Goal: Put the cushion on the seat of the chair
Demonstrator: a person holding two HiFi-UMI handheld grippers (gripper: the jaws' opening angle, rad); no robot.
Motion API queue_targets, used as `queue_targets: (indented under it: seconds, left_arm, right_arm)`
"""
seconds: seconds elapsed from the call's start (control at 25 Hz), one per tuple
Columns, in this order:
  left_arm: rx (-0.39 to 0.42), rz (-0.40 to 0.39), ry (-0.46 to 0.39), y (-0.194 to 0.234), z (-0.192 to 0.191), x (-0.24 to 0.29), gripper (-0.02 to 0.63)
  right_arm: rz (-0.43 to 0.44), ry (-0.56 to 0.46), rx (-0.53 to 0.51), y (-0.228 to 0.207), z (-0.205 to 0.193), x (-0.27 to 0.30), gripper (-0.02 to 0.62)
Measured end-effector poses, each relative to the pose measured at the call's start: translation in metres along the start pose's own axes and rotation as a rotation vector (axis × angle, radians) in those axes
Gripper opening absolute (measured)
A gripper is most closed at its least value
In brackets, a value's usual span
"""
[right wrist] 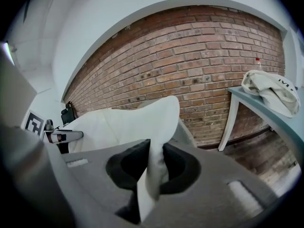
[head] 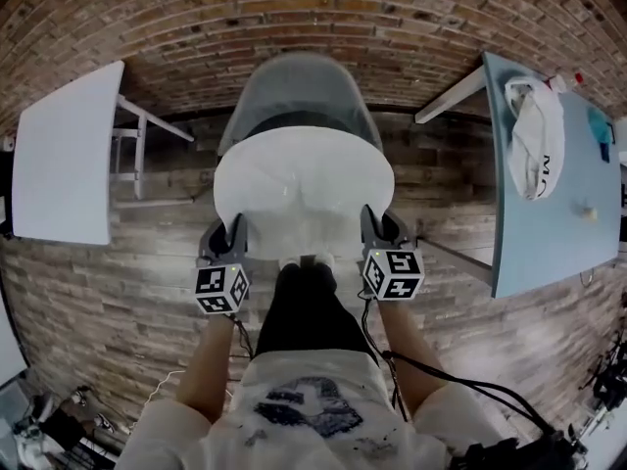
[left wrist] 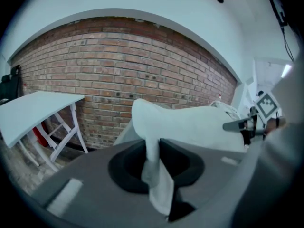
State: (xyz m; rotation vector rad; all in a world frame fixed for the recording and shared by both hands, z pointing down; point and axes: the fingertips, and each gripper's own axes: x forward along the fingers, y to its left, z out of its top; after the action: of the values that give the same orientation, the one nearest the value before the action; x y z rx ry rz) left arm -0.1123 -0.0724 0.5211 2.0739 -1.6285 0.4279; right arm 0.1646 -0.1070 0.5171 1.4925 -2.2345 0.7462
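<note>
A round white cushion (head: 304, 189) hangs flat between my two grippers, just over the seat of a pale grey shell chair (head: 299, 91) that stands against the brick wall. My left gripper (head: 231, 235) is shut on the cushion's near left edge, and a fold of white cushion (left wrist: 154, 167) is pinched between its jaws. My right gripper (head: 375, 229) is shut on the near right edge in the same way, with the white cushion (right wrist: 154, 167) squeezed between its jaws. The chair's seat is mostly hidden under the cushion; its backrest (head: 294, 76) shows beyond.
A white folding table (head: 64, 155) stands at the left and a light blue table (head: 544, 213) at the right, with a white bag (head: 537, 145) on it. Wood-look floor (head: 118, 292) surrounds the chair. Cables (head: 441, 385) trail at my right side.
</note>
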Motion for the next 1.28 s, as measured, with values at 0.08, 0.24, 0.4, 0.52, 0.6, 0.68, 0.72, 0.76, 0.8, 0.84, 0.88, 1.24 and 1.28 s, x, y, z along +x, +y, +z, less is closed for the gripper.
queue_targets:
  seconds: [0.08,0.24,0.4,0.52,0.6,0.68,0.72,0.76,0.8,0.84,0.88,1.24,1.28]
  left_arm:
    - [-0.004,-0.009,0.010,0.006,-0.013,0.017,0.061]
    - [-0.016,-0.021,0.039,0.019,-0.044,0.047,0.061]
    - [-0.021,-0.015,0.060,0.030,-0.071,0.076,0.061]
    - [-0.022,-0.011,0.076,0.036,-0.091,0.095,0.060]
    - [-0.027,-0.011,0.089,0.038,-0.105,0.107,0.060]
    - [-0.029,-0.012,0.100,0.041,-0.119,0.120,0.060]
    - [-0.030,-0.011,0.108,0.043,-0.126,0.127,0.061]
    - [-0.032,-0.010,0.117,0.046,-0.134,0.133,0.061]
    - [-0.035,-0.008,0.128,0.048,-0.143,0.138,0.061]
    - [-0.038,-0.007,0.139,0.050,-0.151,0.143,0.061]
    - [-0.041,-0.006,0.149,0.051,-0.159,0.147,0.061]
    - [-0.062,-0.003,0.225,0.064,-0.216,0.175,0.061]
    - [-0.065,-0.003,0.235,0.066,-0.222,0.177,0.061]
  right_arm:
    - [-0.013,0.013,-0.002,-0.005,-0.012,0.017,0.048]
    - [-0.033,0.045,-0.003,-0.013,-0.039,0.050,0.048]
    - [-0.043,0.070,-0.006,-0.023,-0.065,0.083,0.048]
    - [-0.049,0.084,-0.010,-0.030,-0.082,0.103,0.048]
    - [-0.054,0.095,-0.012,-0.036,-0.094,0.115,0.048]
    - [-0.058,0.106,-0.013,-0.042,-0.106,0.128,0.048]
    - [-0.060,0.114,-0.010,-0.045,-0.114,0.135,0.048]
    - [-0.062,0.123,-0.006,-0.048,-0.121,0.141,0.048]
    - [-0.064,0.134,-0.001,-0.050,-0.129,0.147,0.048]
    - [-0.065,0.145,0.003,-0.052,-0.137,0.152,0.048]
    - [-0.066,0.154,0.006,-0.054,-0.145,0.158,0.048]
    - [-0.069,0.232,0.029,-0.065,-0.202,0.194,0.048]
    - [-0.070,0.242,0.032,-0.066,-0.208,0.197,0.048]
